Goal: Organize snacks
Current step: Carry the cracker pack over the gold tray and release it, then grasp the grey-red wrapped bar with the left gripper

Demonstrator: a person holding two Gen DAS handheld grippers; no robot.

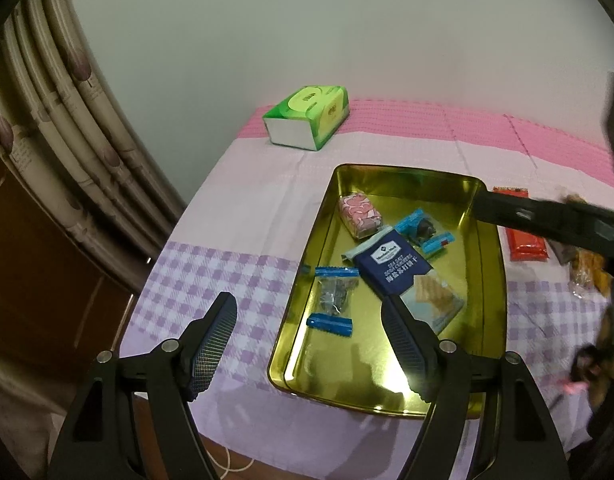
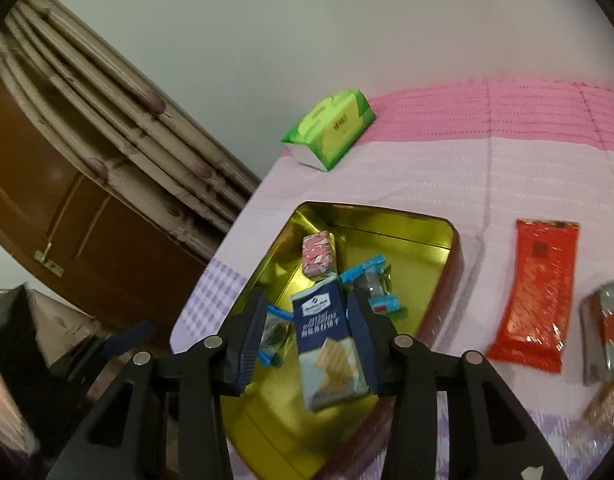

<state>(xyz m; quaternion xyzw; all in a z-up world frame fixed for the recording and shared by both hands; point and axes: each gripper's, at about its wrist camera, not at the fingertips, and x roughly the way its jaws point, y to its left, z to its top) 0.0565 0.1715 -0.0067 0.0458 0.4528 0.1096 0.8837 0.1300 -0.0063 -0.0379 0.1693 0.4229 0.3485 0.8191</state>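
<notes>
A gold metal tin (image 1: 303, 344) (image 2: 419, 240) lies on the pink and purple cloth. In it are a navy cracker packet (image 1: 395, 268) (image 2: 323, 332), a pink wrapped candy (image 1: 361, 210) (image 2: 317, 256) and two blue-ended clear candy packs (image 1: 333, 296) (image 1: 423, 230). My left gripper (image 1: 309, 312) is open, low over the tin's near left rim. My right gripper (image 2: 309, 312) is open above the tin, with the cracker packet lying below between its fingers; it shows as a dark bar in the left wrist view (image 1: 547, 220).
A green tissue pack (image 1: 307, 116) (image 2: 331, 132) stands at the table's far left corner. A red snack packet (image 2: 535, 292) (image 1: 525, 240) and other wrapped snacks (image 2: 607, 328) lie right of the tin. Curtain and a brown wooden door are left of the table.
</notes>
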